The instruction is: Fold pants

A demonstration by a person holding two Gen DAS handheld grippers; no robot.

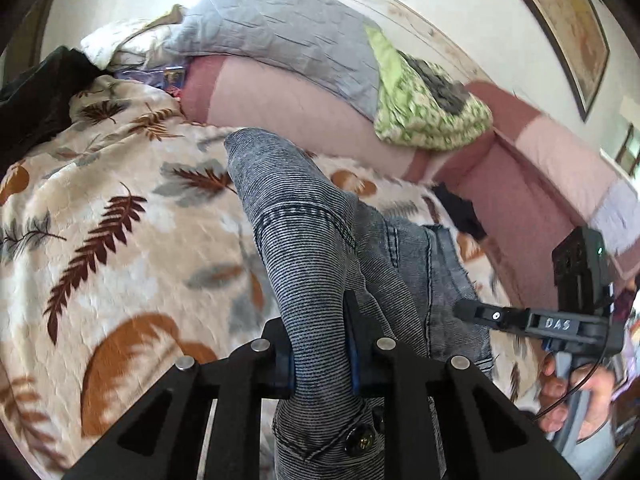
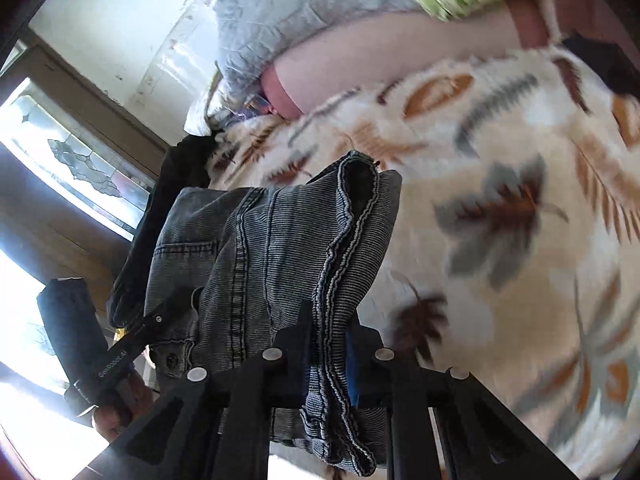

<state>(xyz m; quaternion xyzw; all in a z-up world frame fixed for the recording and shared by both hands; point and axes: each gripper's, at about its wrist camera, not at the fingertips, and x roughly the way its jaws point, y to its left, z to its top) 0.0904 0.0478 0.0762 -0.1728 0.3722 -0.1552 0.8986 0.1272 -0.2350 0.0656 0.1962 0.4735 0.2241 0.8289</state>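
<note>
The grey denim pants (image 1: 304,240) hang bunched above the leaf-print blanket (image 1: 120,240). My left gripper (image 1: 320,364) is shut on a thick fold near the waistband; the button shows just below the fingers. My right gripper (image 2: 326,356) is shut on the hems and side edge of the pants (image 2: 272,248). In the left wrist view the right gripper (image 1: 472,312) reaches in from the right and pinches the cloth. In the right wrist view the left gripper (image 2: 168,312) grips the waistband at lower left.
The blanket (image 2: 500,220) covers a bed. A pink sofa back (image 1: 280,96) carries a grey quilted pillow (image 1: 288,32) and a green patterned cloth (image 1: 424,108). Dark clothes (image 1: 36,92) lie at the far left. A window (image 2: 60,168) is at the left.
</note>
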